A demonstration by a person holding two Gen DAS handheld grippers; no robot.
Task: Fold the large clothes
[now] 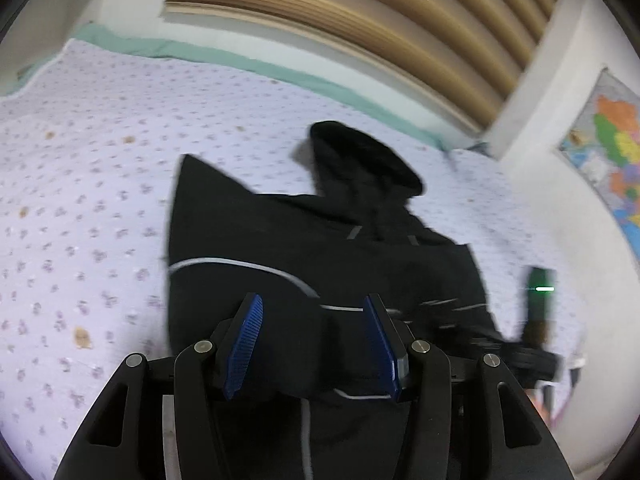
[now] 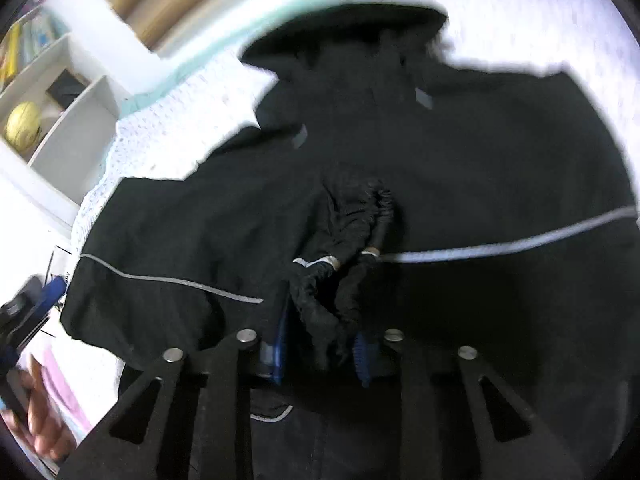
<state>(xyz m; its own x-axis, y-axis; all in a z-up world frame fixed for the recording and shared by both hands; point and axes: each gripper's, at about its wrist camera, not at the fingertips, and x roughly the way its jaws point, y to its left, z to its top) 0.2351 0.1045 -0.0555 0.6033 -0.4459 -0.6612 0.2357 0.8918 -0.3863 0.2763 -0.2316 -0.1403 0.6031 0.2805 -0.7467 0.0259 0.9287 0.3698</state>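
We are seeing the jacket lying spread on the bed, hood toward the headboard | our left gripper is hanging half open above it, gripping nothing | our right gripper is pinching bunched jacket fabric

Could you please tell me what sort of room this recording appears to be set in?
Most likely a bedroom: a bed with a floral sheet, a wooden slatted headboard, and a colourful map on the wall.
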